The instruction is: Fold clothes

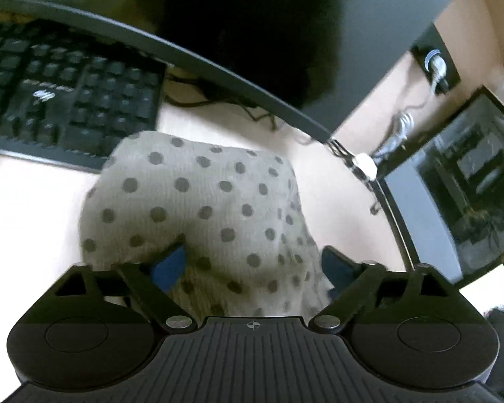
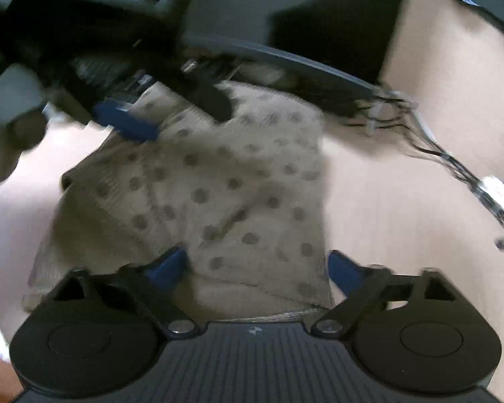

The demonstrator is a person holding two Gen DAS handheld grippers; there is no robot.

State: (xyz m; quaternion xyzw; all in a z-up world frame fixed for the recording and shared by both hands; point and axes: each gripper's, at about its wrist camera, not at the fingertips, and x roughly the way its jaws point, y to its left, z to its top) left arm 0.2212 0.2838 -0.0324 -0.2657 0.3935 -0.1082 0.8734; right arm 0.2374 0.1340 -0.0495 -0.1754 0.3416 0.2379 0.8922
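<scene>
A beige knit garment with grey polka dots [image 1: 198,198] lies bunched on the pale desk [image 1: 33,201]. My left gripper [image 1: 253,265] is open, and the cloth's near part fills the gap between its blue pads [image 1: 169,267]. In the right wrist view the same garment [image 2: 225,194] is spread out with a fold across it. My right gripper [image 2: 257,265] is open over the garment's near edge, with cloth between its blue pads [image 2: 344,268]. The left gripper [image 2: 184,122] shows at the garment's far left corner, fingers apart over the cloth.
A black keyboard [image 1: 60,90] lies at the far left. The dark curved edge of a monitor base [image 1: 191,57] runs behind the garment. A dark screen [image 1: 463,198] stands at the right. Loose cables [image 2: 430,144] trail along the desk at the far right.
</scene>
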